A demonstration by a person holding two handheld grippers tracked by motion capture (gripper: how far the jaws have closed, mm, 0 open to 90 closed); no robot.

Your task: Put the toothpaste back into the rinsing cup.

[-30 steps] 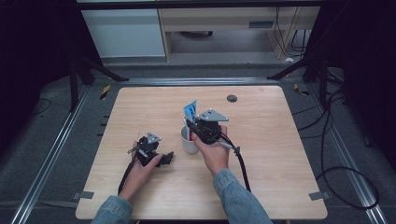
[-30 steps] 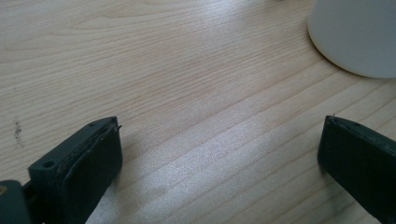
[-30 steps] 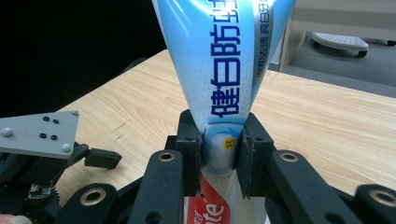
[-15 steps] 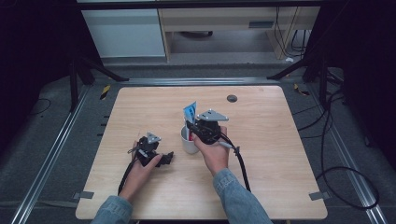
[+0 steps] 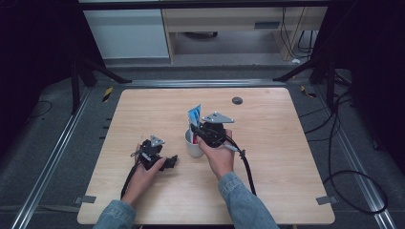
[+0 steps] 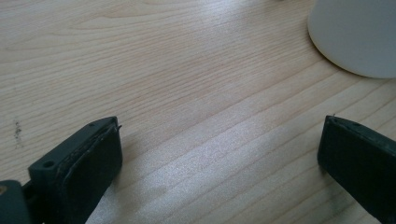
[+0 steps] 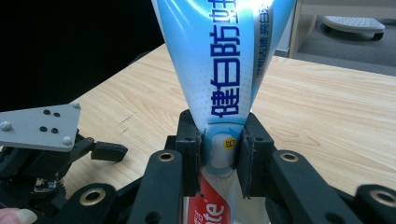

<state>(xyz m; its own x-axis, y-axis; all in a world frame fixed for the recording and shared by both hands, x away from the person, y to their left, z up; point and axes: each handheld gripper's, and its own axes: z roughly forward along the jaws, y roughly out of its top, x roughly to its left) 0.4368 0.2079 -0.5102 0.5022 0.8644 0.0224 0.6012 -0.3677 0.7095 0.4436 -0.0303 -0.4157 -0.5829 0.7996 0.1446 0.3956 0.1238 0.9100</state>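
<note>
Toothpaste tube (image 5: pixel 194 117), blue and white, stands upright in a white cup (image 5: pixel 192 144) near the middle of the wooden desk (image 5: pixel 286 157) in the high view. The right gripper (image 5: pixel 197 132) reaches in from the cup's 3 o'clock side, its jaws clamped on the tube just above the rim. At the cup's 8 o'clock, just beside it, the left gripper (image 5: pixel 168 161) rests low on the desk in the person's hand. A small dark disc (image 5: pixel 237 100) lies toward 1 o'clock, well apart.

From the left gripper view, the two black jaws stand wide apart with only bare wood between them; the cup's (image 6: pixel 359 37) white wall shows at 1 o'clock.

From the right gripper view, the pads (image 7: pixel 192 154) press both sides of the tube (image 7: pixel 219 84), which rises straight up toward 12 o'clock. The left gripper's grey plate (image 7: pixel 39 126) sits at 9 o'clock.
</note>
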